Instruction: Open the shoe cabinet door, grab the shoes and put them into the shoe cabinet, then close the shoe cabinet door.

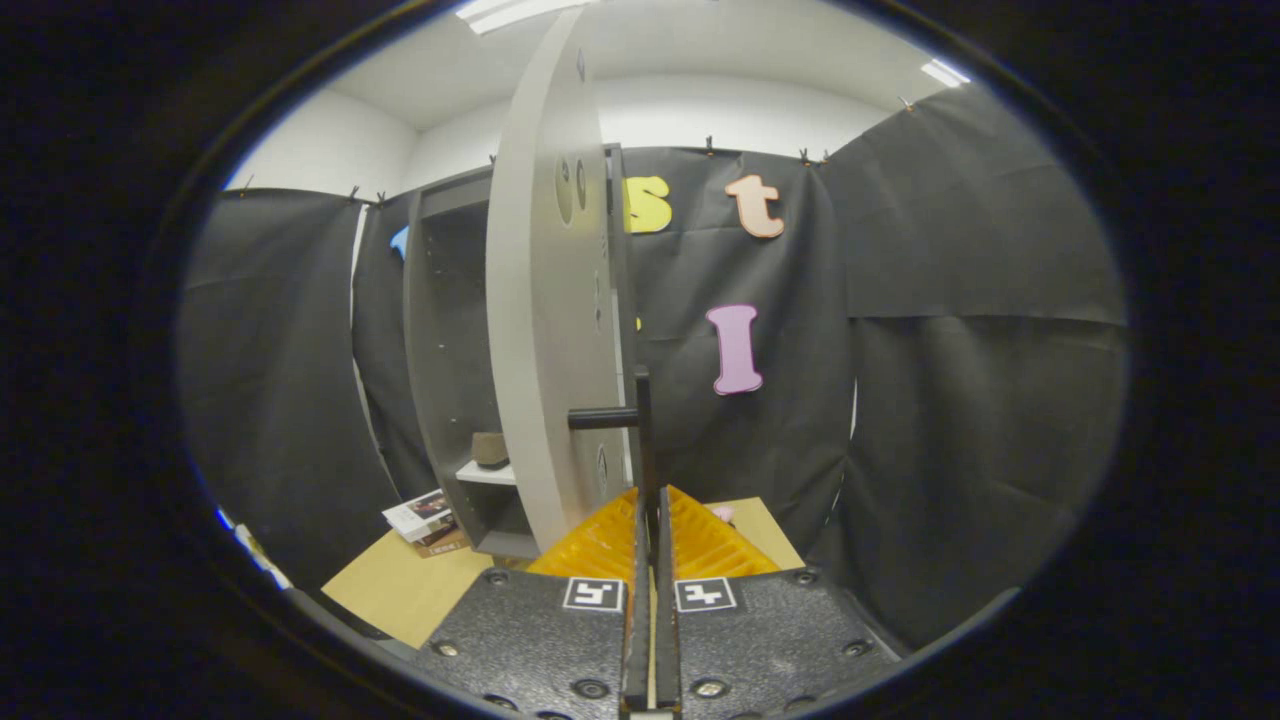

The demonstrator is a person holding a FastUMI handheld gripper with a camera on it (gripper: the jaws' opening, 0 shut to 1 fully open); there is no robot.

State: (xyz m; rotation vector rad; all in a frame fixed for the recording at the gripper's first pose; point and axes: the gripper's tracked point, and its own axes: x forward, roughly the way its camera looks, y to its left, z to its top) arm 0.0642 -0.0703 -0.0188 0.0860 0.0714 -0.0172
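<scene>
The gripper (652,500) pinches the vertical black handle (641,425) of the open cabinet door (545,330), its 2 fingers pressed nearly together; a shoe (490,450) sits inside, left of the door.

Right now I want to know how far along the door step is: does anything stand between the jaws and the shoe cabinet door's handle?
Nothing visible does. The gripper is shut on the black bar handle of the grey shoe cabinet door, which stands open, edge-on. A brown shoe already sits on the cabinet's white shelf.
</scene>
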